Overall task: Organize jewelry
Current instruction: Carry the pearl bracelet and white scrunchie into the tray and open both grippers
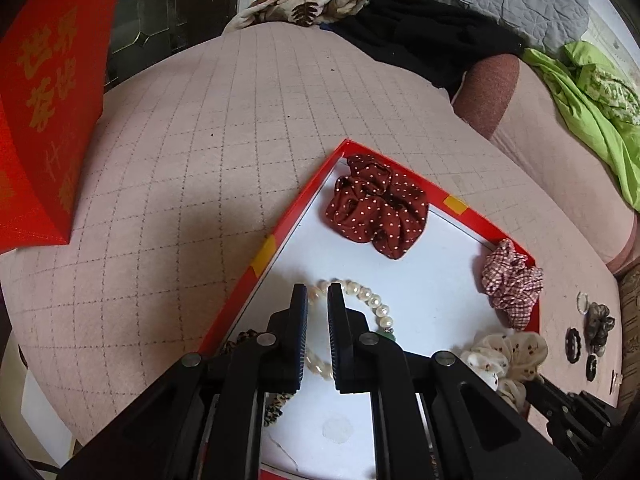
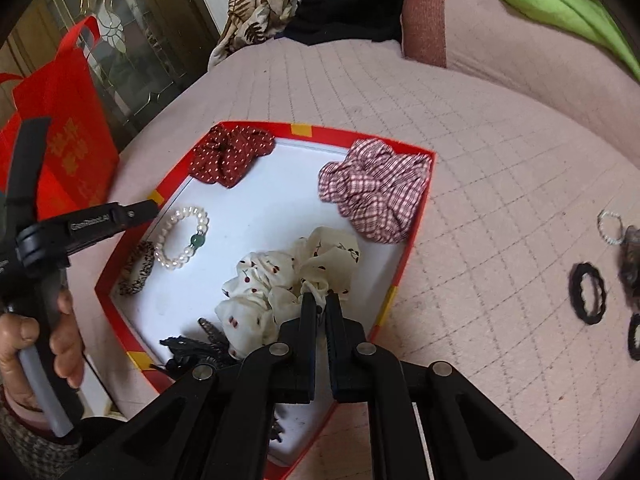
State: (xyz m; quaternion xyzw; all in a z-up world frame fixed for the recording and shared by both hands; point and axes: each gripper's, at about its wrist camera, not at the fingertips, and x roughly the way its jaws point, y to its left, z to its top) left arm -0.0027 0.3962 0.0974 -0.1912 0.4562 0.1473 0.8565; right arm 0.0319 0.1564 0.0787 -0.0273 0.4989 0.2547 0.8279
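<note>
A red-rimmed tray [image 1: 294,212] [image 2: 400,280] with a white floor lies on the pink quilt. It holds a red dotted scrunchie [image 1: 376,206] [image 2: 230,154], a pink plaid scrunchie [image 1: 510,282] [image 2: 374,188], a pearl bracelet [image 1: 372,300] [image 2: 182,238], a leopard hair tie [image 2: 138,268] and a dark hair clip [image 2: 192,350]. My right gripper [image 2: 319,300] is shut on the cream cherry scrunchie [image 2: 280,280] [image 1: 506,354], which rests in the tray. My left gripper [image 1: 318,292] hovers over the pearl bracelet with a narrow gap between its fingers, empty.
Black hair ties [image 2: 588,294] [image 1: 573,343], a clear bead ring [image 2: 610,226] and a dark scrunchie [image 1: 598,322] lie on the quilt right of the tray. A red gift bag [image 1: 44,100] [image 2: 64,128] stands at the left. Clothes are piled at the back.
</note>
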